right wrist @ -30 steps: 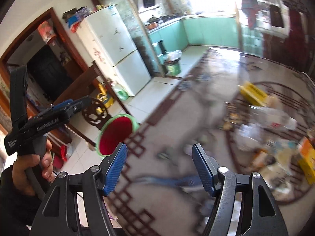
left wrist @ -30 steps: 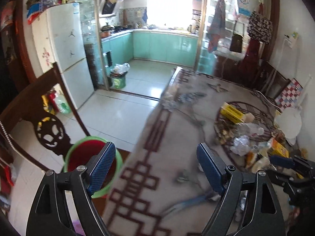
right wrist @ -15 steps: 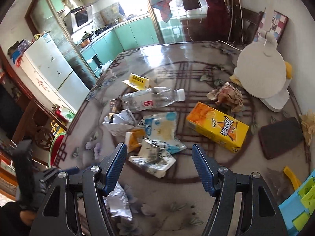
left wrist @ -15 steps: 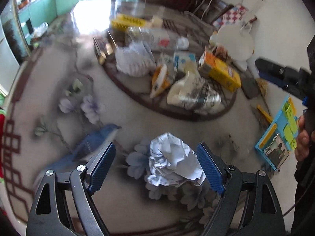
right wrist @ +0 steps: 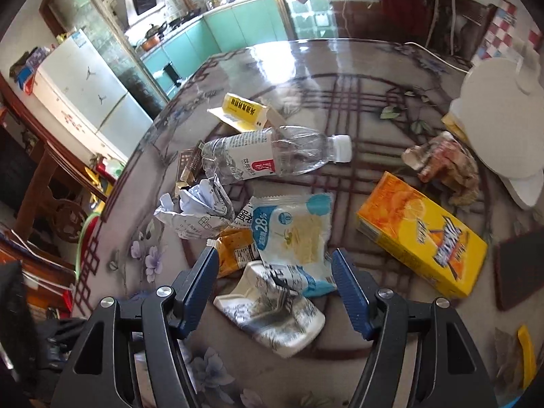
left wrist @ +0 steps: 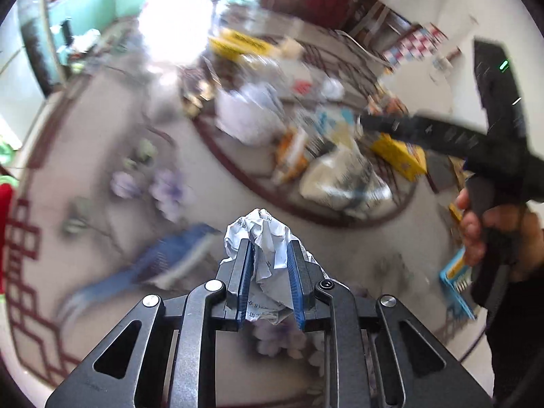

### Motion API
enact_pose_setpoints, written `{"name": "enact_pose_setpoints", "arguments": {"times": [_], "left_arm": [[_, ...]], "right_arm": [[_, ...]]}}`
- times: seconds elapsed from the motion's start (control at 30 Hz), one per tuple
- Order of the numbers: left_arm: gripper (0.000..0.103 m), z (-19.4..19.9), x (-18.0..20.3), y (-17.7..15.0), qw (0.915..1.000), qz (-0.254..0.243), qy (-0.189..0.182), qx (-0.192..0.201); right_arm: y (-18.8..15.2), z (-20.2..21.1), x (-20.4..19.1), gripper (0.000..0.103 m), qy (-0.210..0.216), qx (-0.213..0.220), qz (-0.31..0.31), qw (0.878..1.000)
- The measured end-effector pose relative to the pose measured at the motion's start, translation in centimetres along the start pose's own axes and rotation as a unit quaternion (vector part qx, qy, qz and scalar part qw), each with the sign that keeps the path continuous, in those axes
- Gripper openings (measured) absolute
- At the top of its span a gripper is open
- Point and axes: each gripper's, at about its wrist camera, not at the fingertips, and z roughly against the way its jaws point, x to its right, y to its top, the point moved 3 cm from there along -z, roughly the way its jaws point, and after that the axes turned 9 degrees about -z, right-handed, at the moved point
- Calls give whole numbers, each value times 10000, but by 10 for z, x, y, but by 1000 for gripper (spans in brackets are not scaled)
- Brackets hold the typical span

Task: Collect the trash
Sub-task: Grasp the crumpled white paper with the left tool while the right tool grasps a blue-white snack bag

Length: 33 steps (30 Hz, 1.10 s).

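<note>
My left gripper [left wrist: 270,255] is shut on a crumpled white paper ball [left wrist: 263,234], held just above the patterned table [left wrist: 102,129]. My right gripper [right wrist: 274,268] is open, hovering over a pile of trash: a crushed white carton [right wrist: 272,309], a blue-white snack wrapper [right wrist: 294,234] and an orange wrapper [right wrist: 234,251]. Further off lie a crumpled paper [right wrist: 197,210], a squashed plastic bottle [right wrist: 272,156], a yellow juice box [right wrist: 421,234], a small yellow box [right wrist: 243,110] and a brown crumpled wad [right wrist: 442,163]. The right gripper also shows in the left wrist view [left wrist: 367,123], held by a hand.
A red bucket with a green rim [right wrist: 86,234] stands on the floor left of the table, by a wooden chair [right wrist: 51,183]. A white round object [right wrist: 499,108] and a dark pad [right wrist: 520,268] lie at the table's right side. A fridge [right wrist: 85,91] stands beyond.
My left gripper has shut on the paper ball that lay between its open fingers. My right gripper has moved lower and closer over the trash pile.
</note>
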Motion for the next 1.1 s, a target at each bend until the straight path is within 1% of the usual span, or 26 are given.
{"name": "enact_pose_setpoints", "arguments": {"times": [0.17, 0.23, 0.27, 0.3, 0.33, 0.37, 0.4, 0.47, 0.53, 0.67, 0.73, 0.83, 1.1], "left_arm": [[21, 17, -26, 6, 9991, 298, 236, 190], [21, 19, -29, 7, 9987, 341, 300, 241], [21, 20, -31, 8, 9985, 354, 320, 252], [21, 21, -33, 7, 9985, 359, 337, 255], [21, 21, -33, 8, 9984, 359, 354, 255], [21, 22, -35, 8, 9984, 356, 366, 247], [21, 20, -35, 9, 9984, 350, 379, 235], [21, 20, -36, 10, 9984, 345, 387, 217], [21, 20, -35, 12, 9984, 323, 406, 222], [21, 27, -35, 17, 9977, 296, 537, 279], [21, 32, -35, 20, 9972, 243, 613, 367], [21, 42, -39, 26, 9958, 207, 730, 516], [21, 73, -60, 34, 9907, 245, 995, 900]], "right_arm": [[7, -43, 17, 68, -78, -400, -365, 9985], [6, -58, 22, 68, 2, -593, -424, 9973], [5, -63, 24, 66, 40, -677, -448, 9967], [3, -68, 26, 62, 75, -749, -451, 9961], [2, -70, 27, 39, 84, -747, -441, 9962], [2, -71, 29, 12, 88, -724, -467, 9962], [1, -71, 31, 9, 163, -717, -536, 9959], [2, -70, 34, 7, 253, -662, -611, 9956], [2, -60, 34, 7, 341, -515, -629, 9961], [5, -26, 26, 7, 506, -121, -671, 9964], [7, -3, 16, 7, 597, 156, -637, 9961], [9, 28, -5, 7, 634, 507, -428, 9958], [14, 82, -55, 7, 831, 1073, -55, 9907]]}}
